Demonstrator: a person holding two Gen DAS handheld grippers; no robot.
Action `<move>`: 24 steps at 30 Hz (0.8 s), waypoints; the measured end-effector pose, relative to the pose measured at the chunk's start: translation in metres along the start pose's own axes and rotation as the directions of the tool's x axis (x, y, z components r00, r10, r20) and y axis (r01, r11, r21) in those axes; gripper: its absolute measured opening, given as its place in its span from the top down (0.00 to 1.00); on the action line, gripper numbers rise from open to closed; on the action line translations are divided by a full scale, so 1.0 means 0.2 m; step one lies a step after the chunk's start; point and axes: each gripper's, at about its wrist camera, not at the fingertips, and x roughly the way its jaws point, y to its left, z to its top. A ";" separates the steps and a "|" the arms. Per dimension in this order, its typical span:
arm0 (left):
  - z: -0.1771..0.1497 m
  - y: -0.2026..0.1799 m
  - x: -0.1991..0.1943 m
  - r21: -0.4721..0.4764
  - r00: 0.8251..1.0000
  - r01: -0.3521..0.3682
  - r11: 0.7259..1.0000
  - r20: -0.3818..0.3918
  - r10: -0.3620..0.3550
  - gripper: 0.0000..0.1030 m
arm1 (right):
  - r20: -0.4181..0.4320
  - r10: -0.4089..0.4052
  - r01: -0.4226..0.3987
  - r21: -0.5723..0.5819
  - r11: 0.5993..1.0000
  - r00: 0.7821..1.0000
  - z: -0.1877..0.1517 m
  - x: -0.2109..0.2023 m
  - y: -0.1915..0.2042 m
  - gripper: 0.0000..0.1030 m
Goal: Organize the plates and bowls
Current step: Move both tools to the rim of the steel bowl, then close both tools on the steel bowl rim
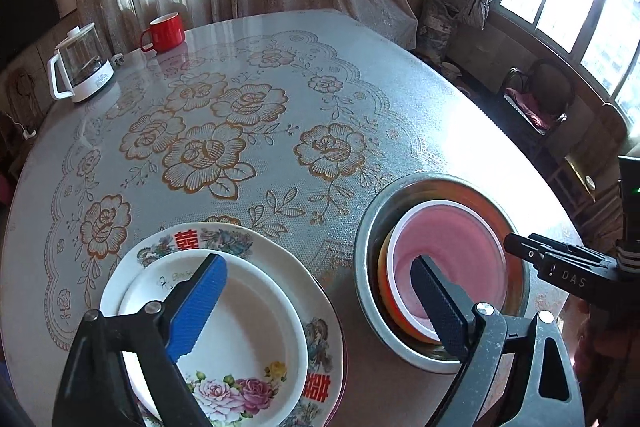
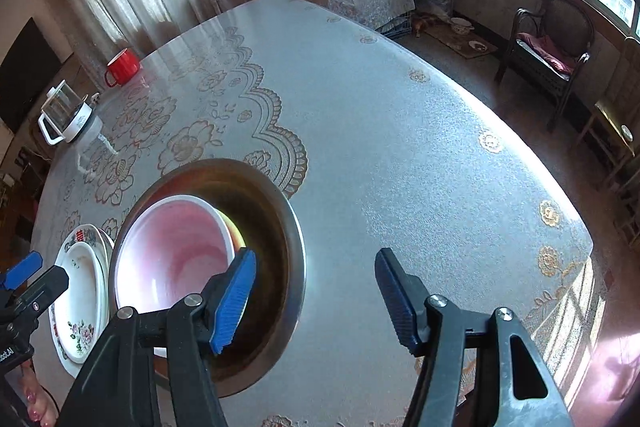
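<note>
Stacking looks nearly done, judging by how things lie: pink plastic bowl (image 1: 448,259) sits nested w/ an orange-rimmed one inside the big stainless steel bowl (image 2: 288,227), and white floral deep plate (image 1: 224,311) rests on the larger patterned plate w/ red characters (image 1: 192,239), just beside the steel bowl on the round table w/ lace-print floral cover (image 1: 248,115). Step in hand reads as the approach for a grab or a nudge, prob. to tidy one pile.

Left gripper (image 1: 320,303) hangs over the gap between the two piles, tongs wide, nothing between them; blue finger (image 1: 200,307) over the white plate, dark one over the pink bowl. Right gripper (image 2: 316,299) points steeply down at the steel bowl's near rim, tongs about half spread and empty (the rim lies just under its blue finger (image 2: 236,299)).

Next move, if the steel bowl is the target: straddle the rim w/ one finger inside, one outside, then pinch. Thin slick metal may slip.

Red mug (image 1: 164,33) and glass kettle w/ white base (image 1: 82,67) stand well apart at the far edge.
</note>
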 end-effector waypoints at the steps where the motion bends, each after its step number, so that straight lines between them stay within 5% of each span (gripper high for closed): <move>1: 0.02 0.00 0.02 -0.010 1.000 0.010 1.000 -0.006 -0.010 0.11 | -0.023 0.013 -0.013 0.000 1.000 1.000 0.01 0.03 -0.01 0.51; 6: 0.06 0.02 0.14 -0.039 0.996 0.059 0.998 -0.059 -0.061 0.25 | -0.082 0.096 -0.096 0.004 0.995 0.992 0.00 0.13 -0.03 0.67; 12: 0.08 0.01 0.28 -0.055 0.978 0.126 0.991 -0.162 -0.133 0.52 | -0.125 0.127 -0.130 -0.012 0.991 0.984 0.00 0.19 -0.03 0.68; 19: 0.09 -0.04 0.39 -0.031 0.956 0.181 0.983 -0.231 -0.184 0.65 | -0.147 0.140 -0.146 -0.025 0.989 0.979 0.02 0.22 -0.03 0.68; 24: 0.09 -0.08 0.38 0.008 0.956 0.195 0.981 -0.226 -0.188 0.74 | -0.155 0.158 -0.161 -0.008 0.987 0.975 0.03 0.23 -0.06 0.70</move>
